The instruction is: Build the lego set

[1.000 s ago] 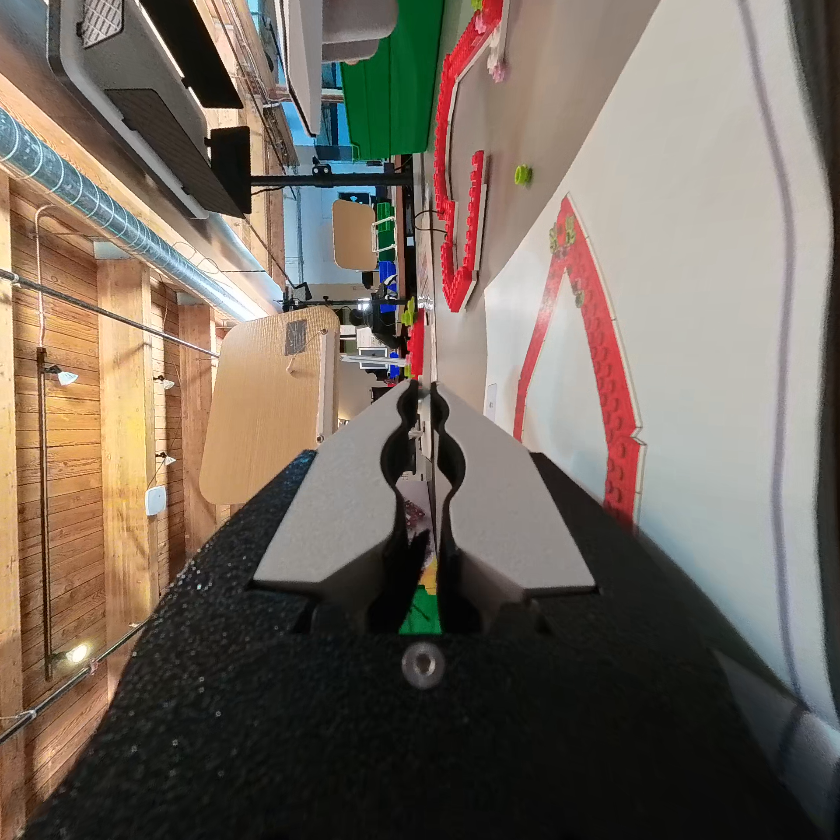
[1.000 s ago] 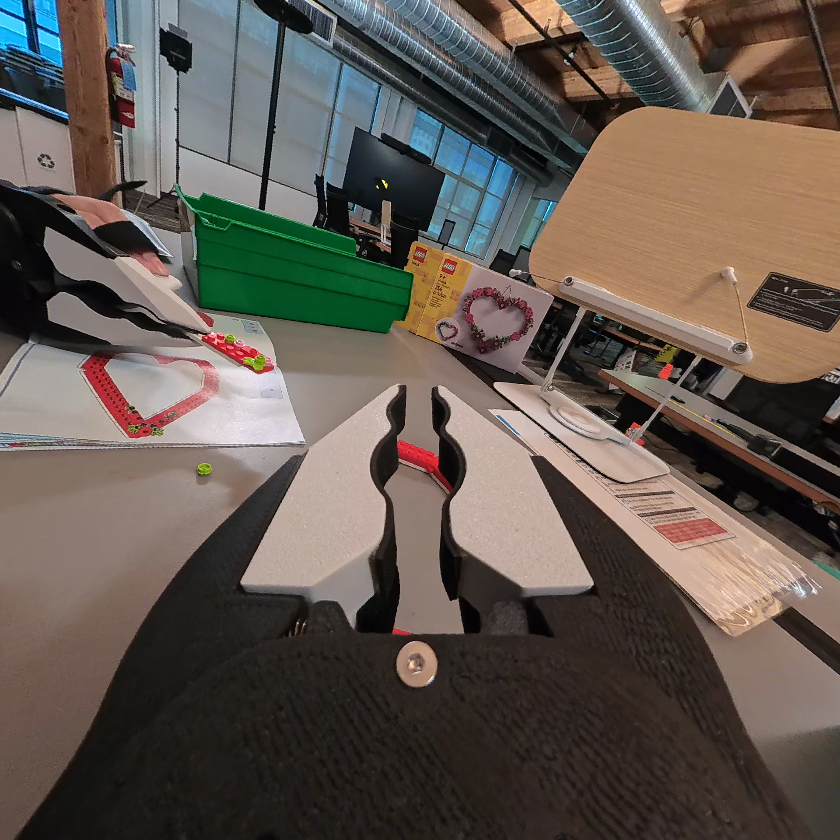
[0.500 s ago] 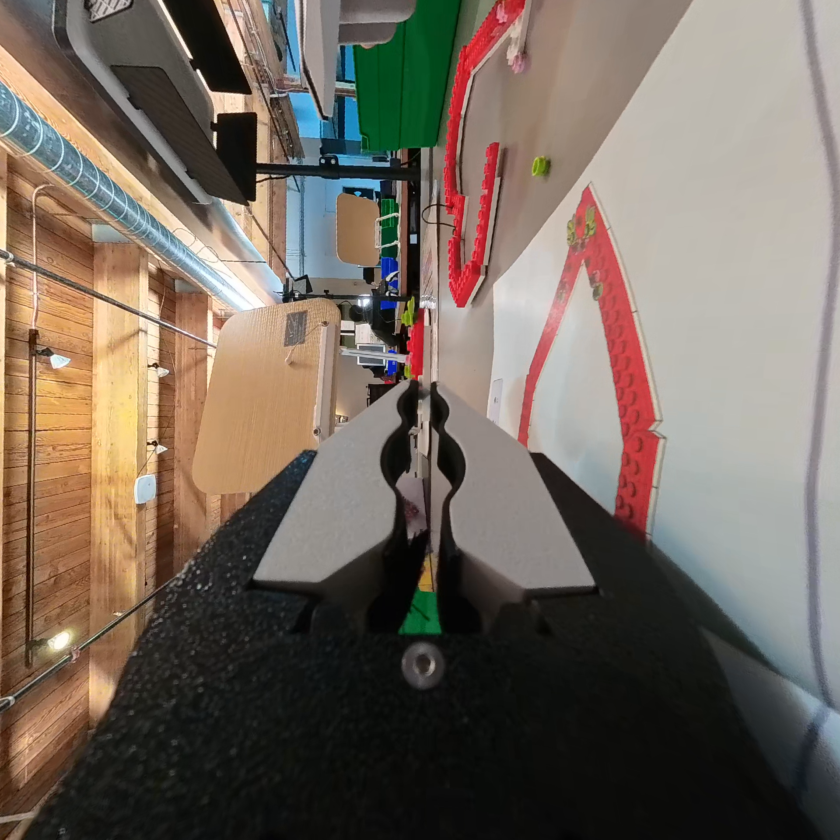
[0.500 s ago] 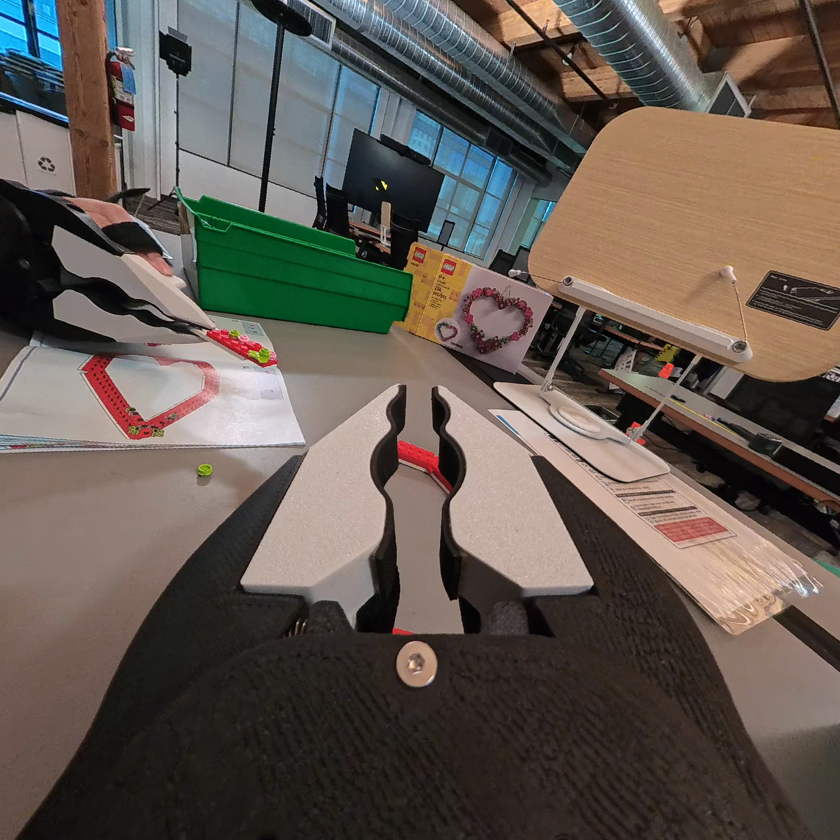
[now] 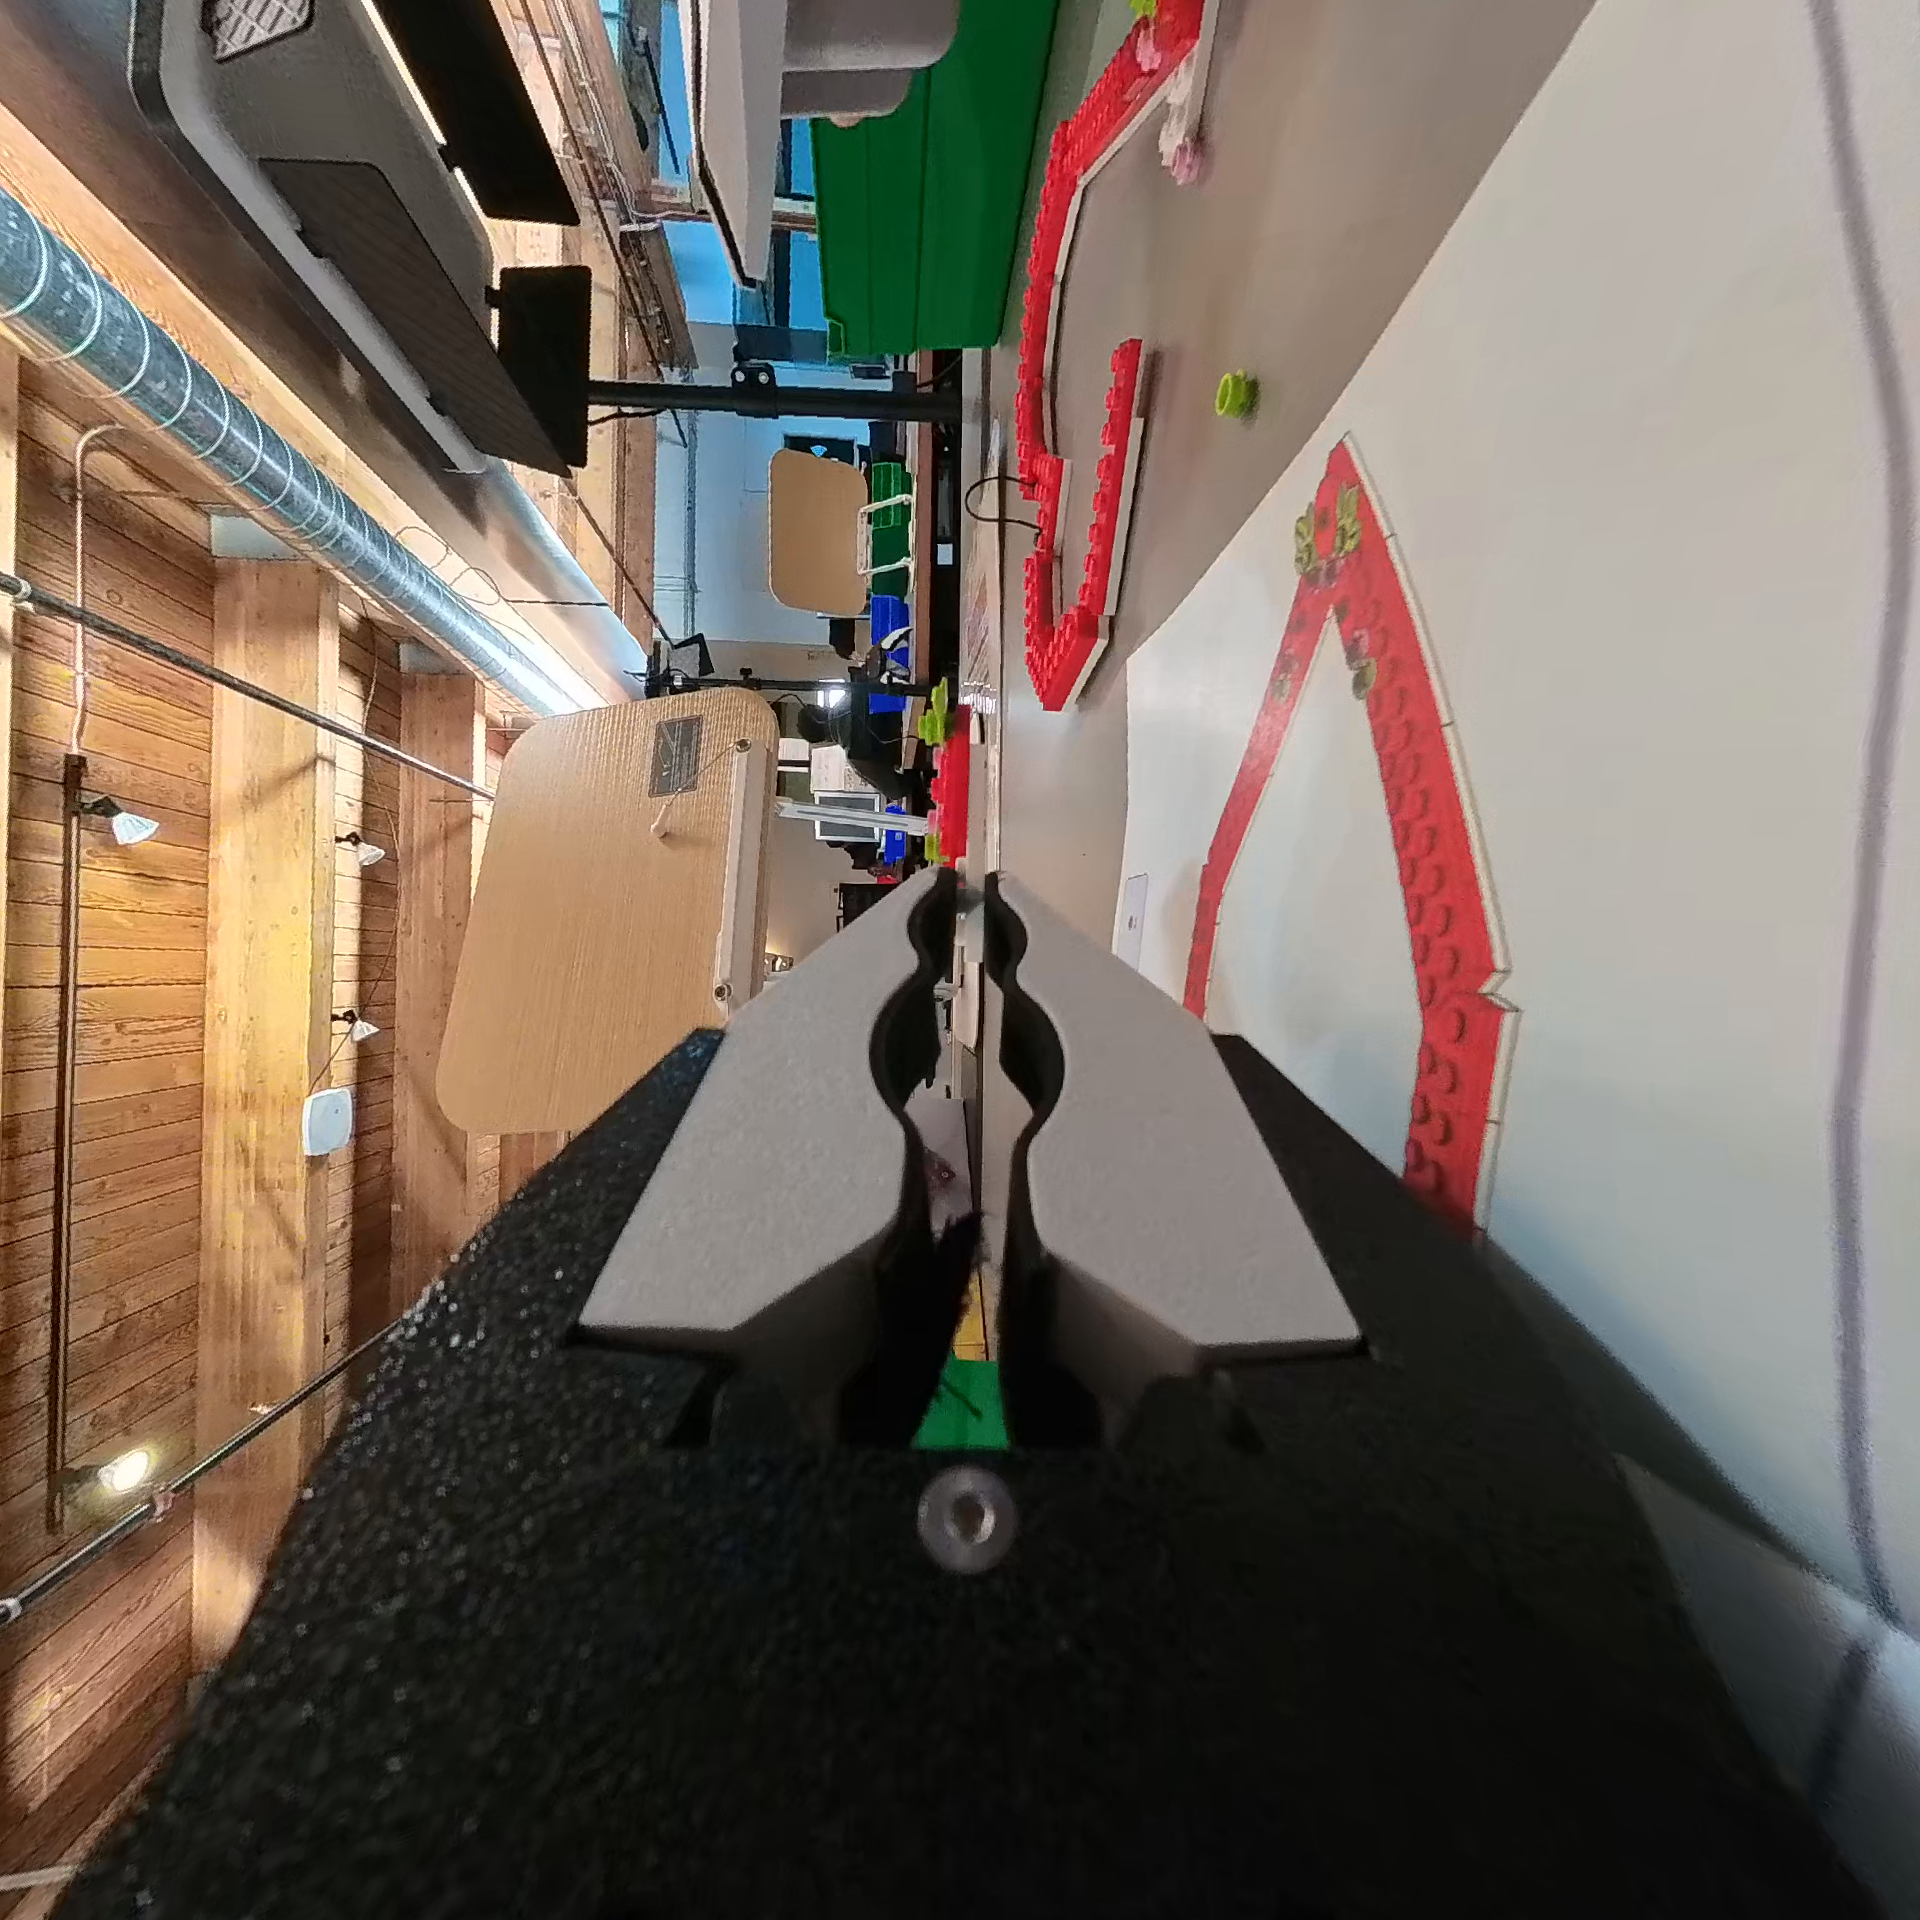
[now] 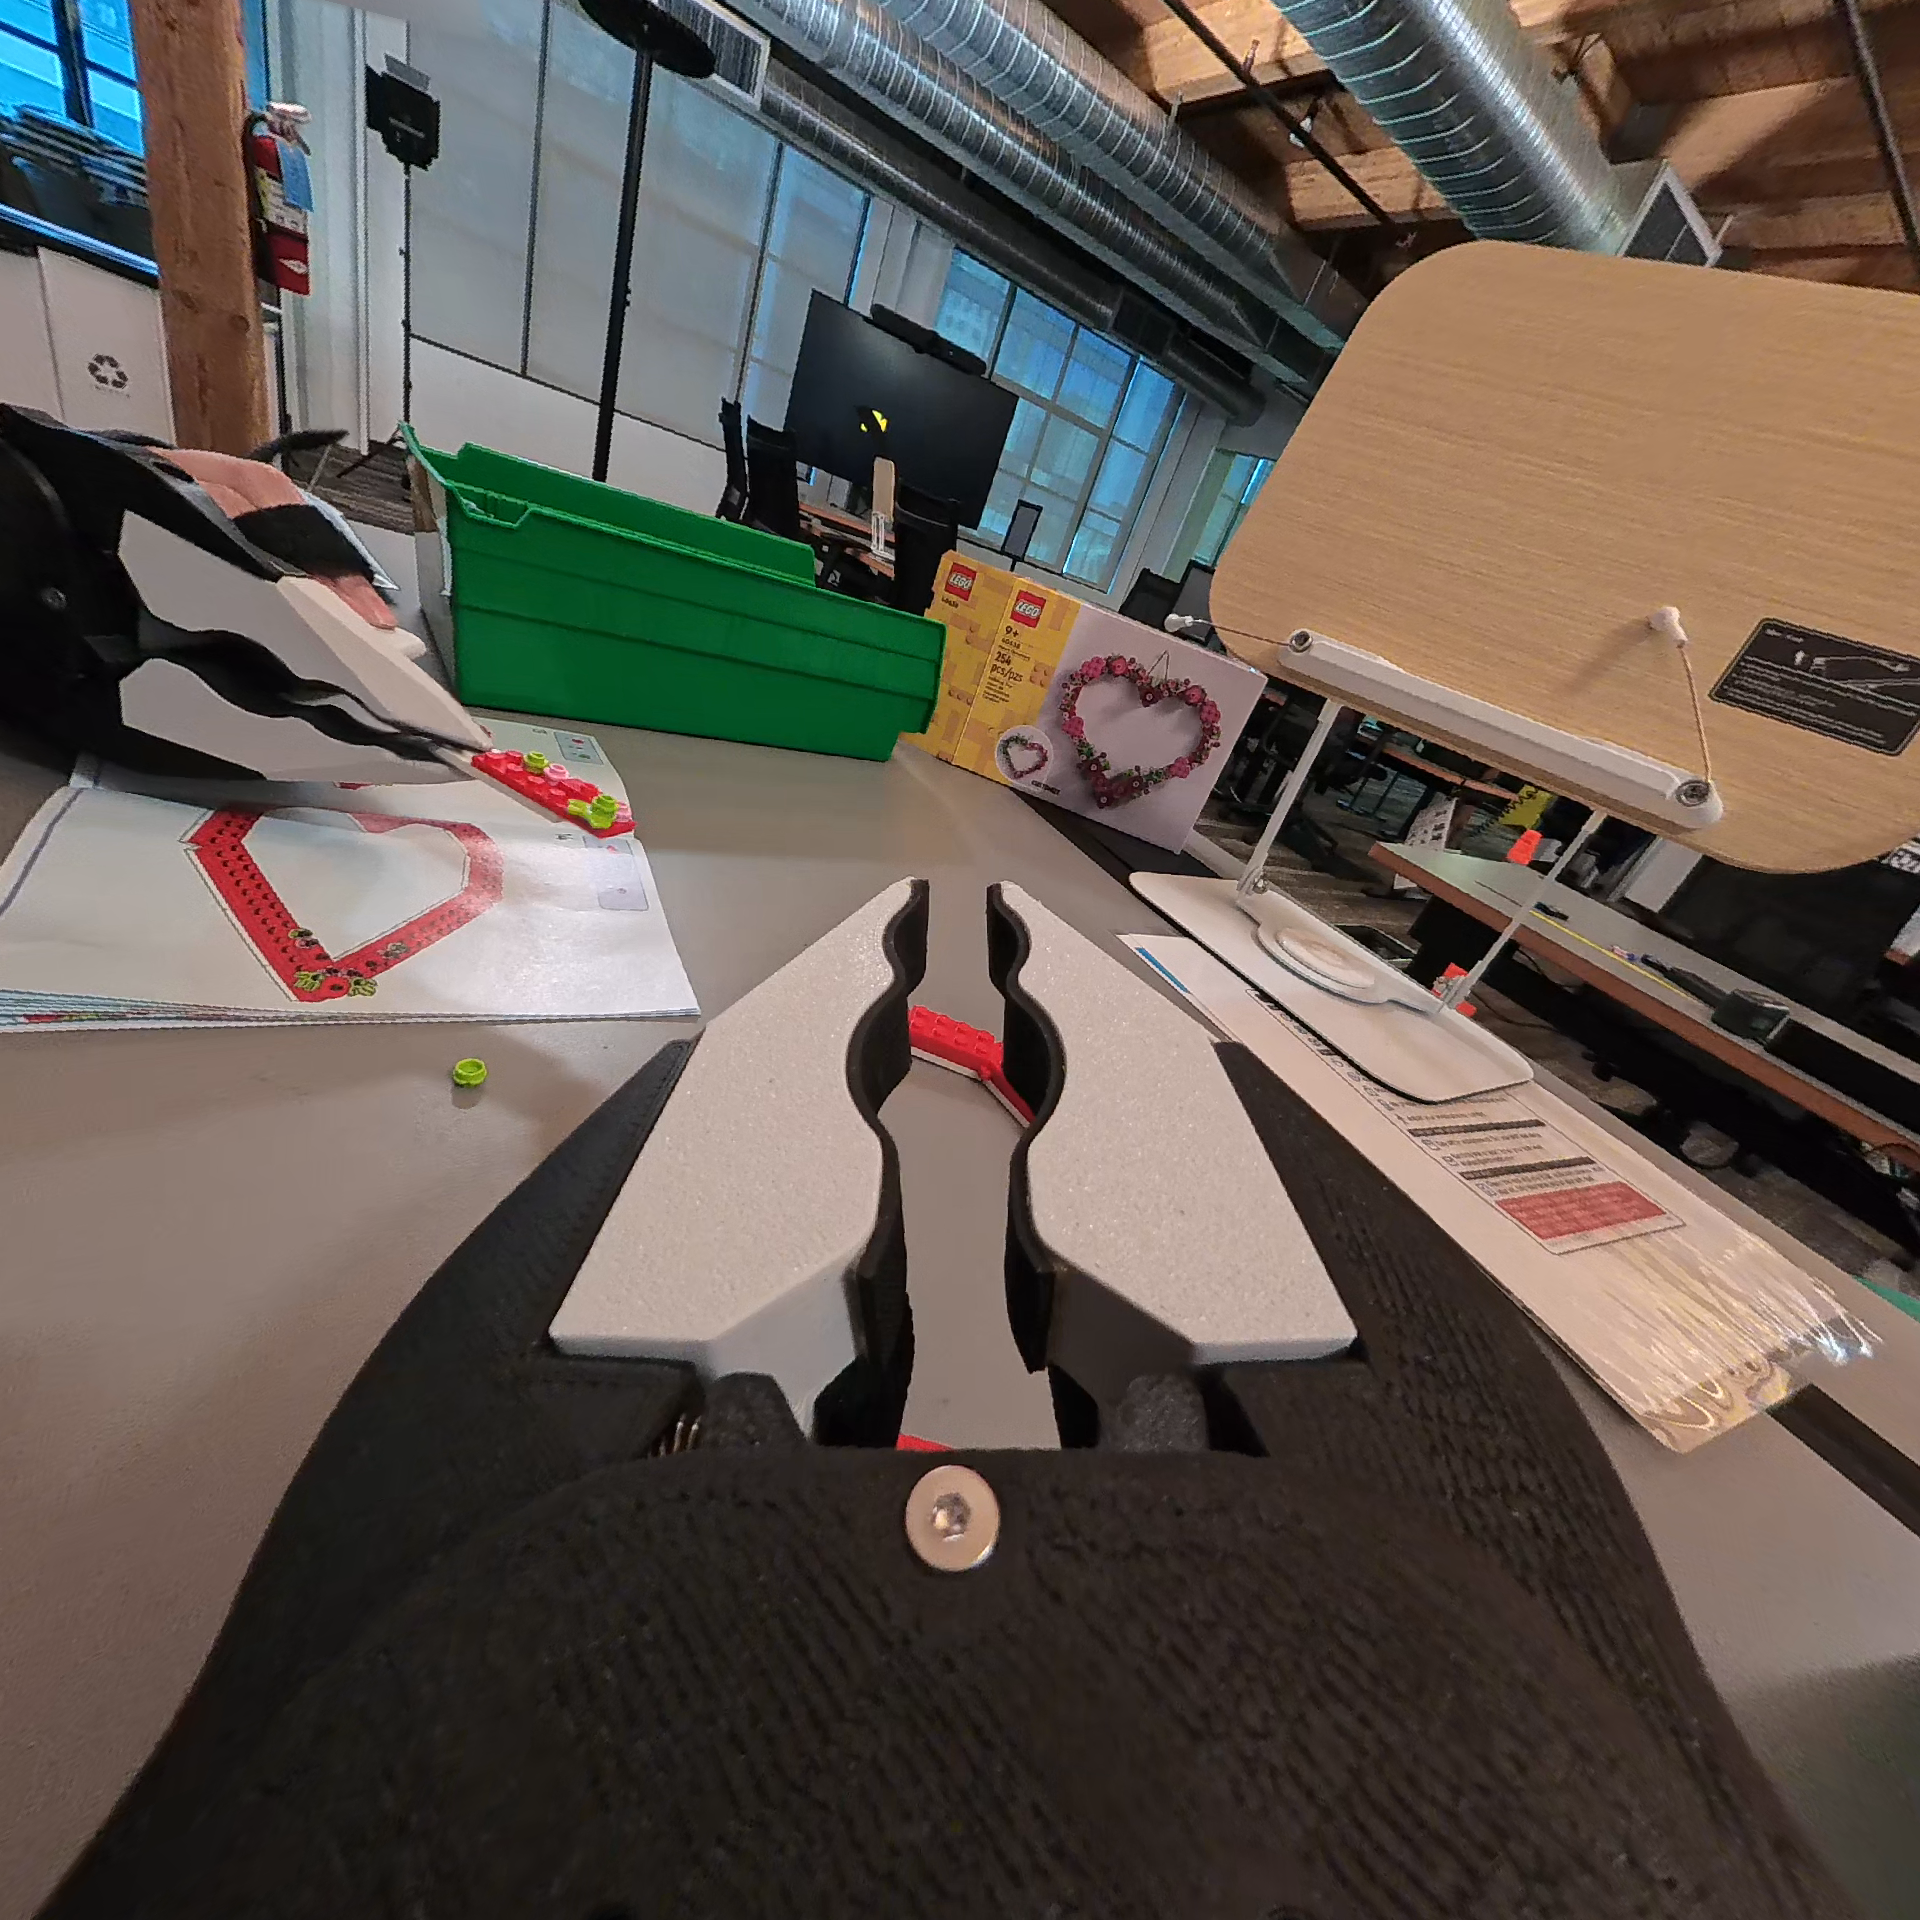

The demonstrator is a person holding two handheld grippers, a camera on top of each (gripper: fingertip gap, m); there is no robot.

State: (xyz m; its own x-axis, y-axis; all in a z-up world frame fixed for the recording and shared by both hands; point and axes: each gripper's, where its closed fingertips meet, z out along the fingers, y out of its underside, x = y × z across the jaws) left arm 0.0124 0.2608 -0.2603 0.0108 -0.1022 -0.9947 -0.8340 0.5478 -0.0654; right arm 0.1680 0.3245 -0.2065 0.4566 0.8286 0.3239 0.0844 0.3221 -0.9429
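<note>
Two grippers showing: left gripper (image 6: pixel 473 750) is pinching a red plate (image 6: pixel 556 793) above the instruction booklet (image 6: pixel 343 914); right gripper (image 6: pixel 956 899) is sitting slightly parted, empty, over the red heart frame (image 6: pixel 961 1044).

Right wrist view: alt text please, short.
The right tool, slightly open and empty, points over a grey table. At far left, the left tool holds a red Lego plate above an open instruction booklet; a green bin stands behind.
</note>
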